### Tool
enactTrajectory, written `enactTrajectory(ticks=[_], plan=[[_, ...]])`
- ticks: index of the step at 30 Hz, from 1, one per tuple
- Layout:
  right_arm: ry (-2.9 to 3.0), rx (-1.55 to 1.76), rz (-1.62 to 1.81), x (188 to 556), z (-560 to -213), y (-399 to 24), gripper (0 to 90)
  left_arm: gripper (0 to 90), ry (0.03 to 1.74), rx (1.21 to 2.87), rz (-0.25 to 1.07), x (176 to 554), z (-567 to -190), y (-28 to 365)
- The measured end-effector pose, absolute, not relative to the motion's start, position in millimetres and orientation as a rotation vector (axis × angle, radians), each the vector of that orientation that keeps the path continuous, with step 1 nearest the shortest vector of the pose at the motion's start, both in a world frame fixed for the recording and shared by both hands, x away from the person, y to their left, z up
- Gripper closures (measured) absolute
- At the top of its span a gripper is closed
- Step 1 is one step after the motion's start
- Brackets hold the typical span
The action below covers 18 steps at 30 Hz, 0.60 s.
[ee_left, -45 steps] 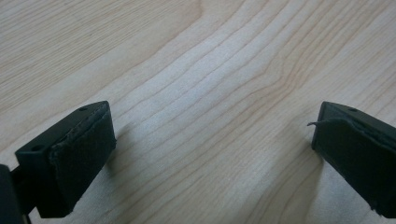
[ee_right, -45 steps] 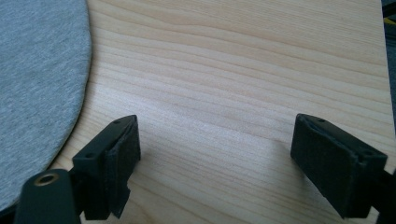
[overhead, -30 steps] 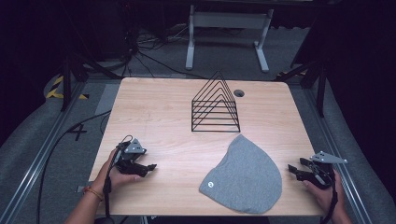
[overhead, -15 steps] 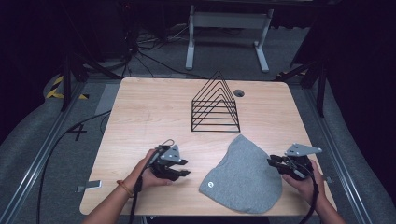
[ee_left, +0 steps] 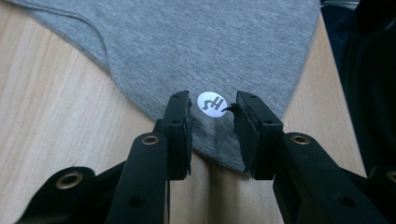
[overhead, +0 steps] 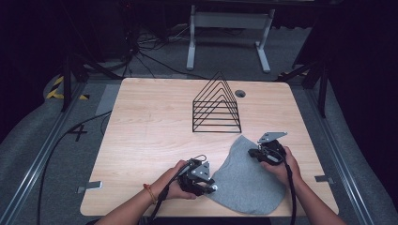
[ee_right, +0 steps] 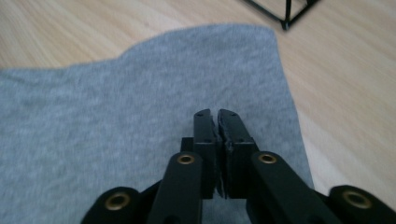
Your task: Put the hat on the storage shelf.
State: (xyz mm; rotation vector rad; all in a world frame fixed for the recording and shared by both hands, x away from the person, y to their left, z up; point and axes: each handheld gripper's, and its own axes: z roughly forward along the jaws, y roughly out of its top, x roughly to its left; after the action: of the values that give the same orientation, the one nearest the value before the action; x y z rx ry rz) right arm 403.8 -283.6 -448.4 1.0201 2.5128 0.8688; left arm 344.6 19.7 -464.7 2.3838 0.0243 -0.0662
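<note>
Both grippers moved onto grey cloth (overhead: 246, 180) with white round label (ee_left: 211, 103), left jaws closing, still apart, right jaws together

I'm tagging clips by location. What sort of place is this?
Probably a lab or studio recording bay, not a home: a bare wooden table fenced by metal rails, loose cables on grey carpet, and dark surroundings.

surface: wooden table (overhead: 141, 140) | on it: grey cloth (overhead: 248, 180), black wire rack (overhead: 217, 105)
</note>
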Motion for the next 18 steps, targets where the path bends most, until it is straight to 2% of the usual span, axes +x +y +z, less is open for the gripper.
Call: enactTrajectory(ticks=[5, 14, 18], plan=[[2.547, 0.956, 0.832, 423, -447, -256, 89.5, 66.8, -0.004, 2.389, -0.084, 336, -465, 13], [2.616, 0.840, 0.871, 432, -449, -206, 89.8, 67.0, -0.038, 2.390, -0.091, 322, -465, -7], [2.651, 0.772, 0.896, 431, -450, -182, 89.4, 63.1, -0.054, 2.386, -0.084, 318, -465, -15]])
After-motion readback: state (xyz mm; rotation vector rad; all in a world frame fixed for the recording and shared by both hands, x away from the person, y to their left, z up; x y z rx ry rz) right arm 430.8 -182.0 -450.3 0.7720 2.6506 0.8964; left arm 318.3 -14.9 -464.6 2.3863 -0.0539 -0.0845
